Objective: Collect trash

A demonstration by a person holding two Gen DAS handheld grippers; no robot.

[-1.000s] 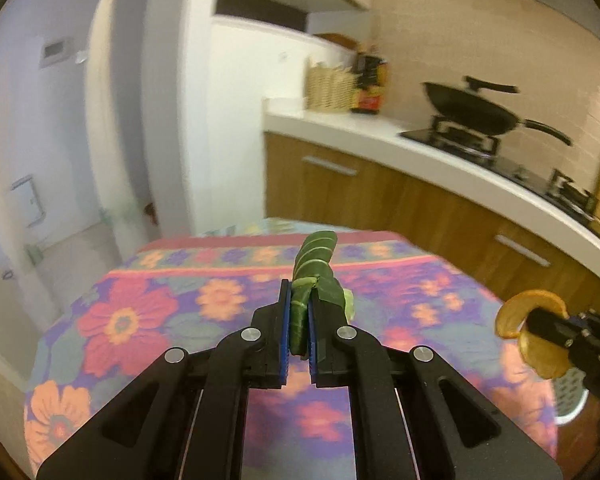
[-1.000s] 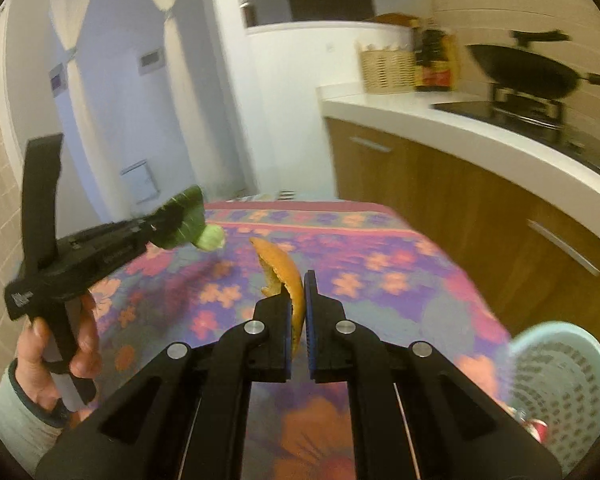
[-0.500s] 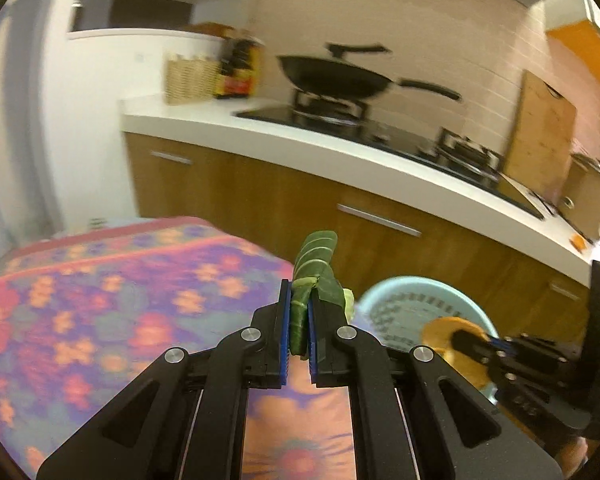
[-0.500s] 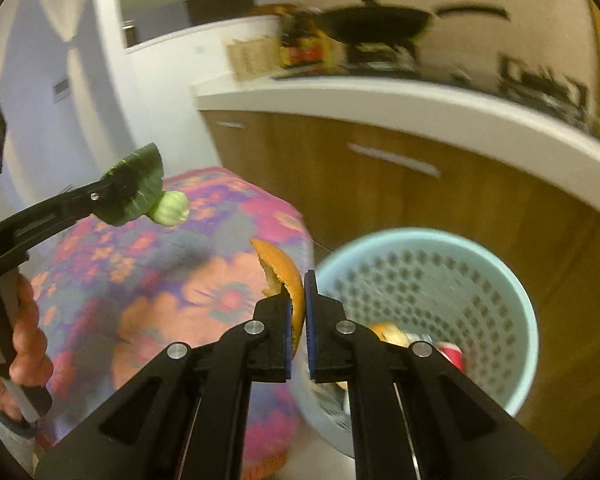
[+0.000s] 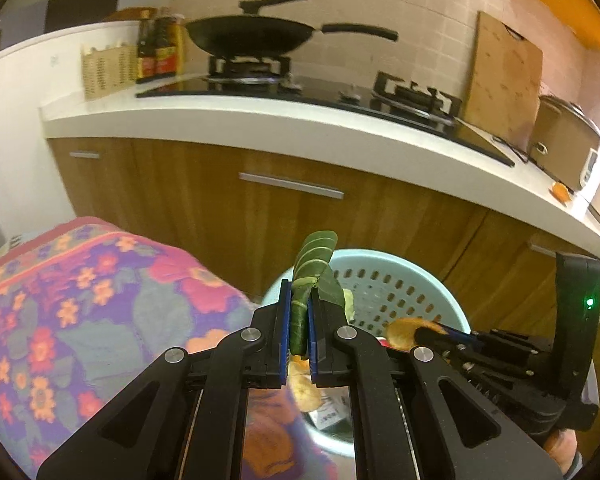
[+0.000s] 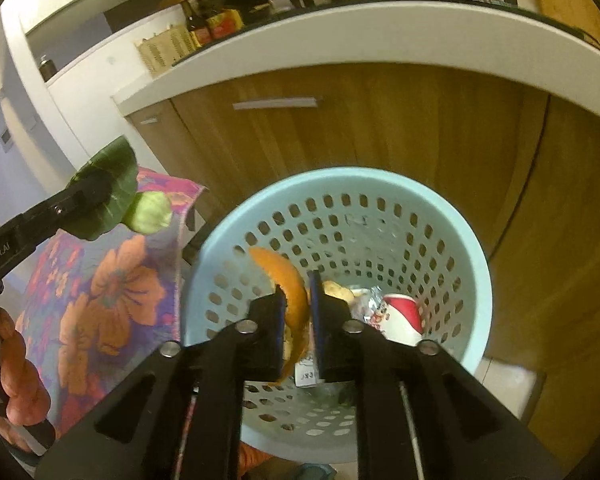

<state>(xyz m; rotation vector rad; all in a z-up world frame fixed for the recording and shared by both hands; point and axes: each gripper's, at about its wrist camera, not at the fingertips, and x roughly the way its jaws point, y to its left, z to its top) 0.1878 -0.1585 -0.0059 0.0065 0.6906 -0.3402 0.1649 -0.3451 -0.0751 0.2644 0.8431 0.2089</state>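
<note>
Peel [image 6: 294, 300] — orange (curled) — above pale-blue basket [image 6: 466, 240].

Left wrist view sits behind the left gripper [image 5: 299, 322], facing level toward the kitchen counter [image 5: 340, 128] and stove, with the floral cloth [image 5: 80, 300] low left and the pale blue basket [image 5: 400, 280] just beyond its fingers. Right wrist view sits behind the right gripper [image 6: 298, 312], tilted down, close over the same basket [image 6: 476, 264] and looking into it. Both views share basket, cloth edge and cabinet fronts; each also catches the opposite gripper at its side edge
</note>
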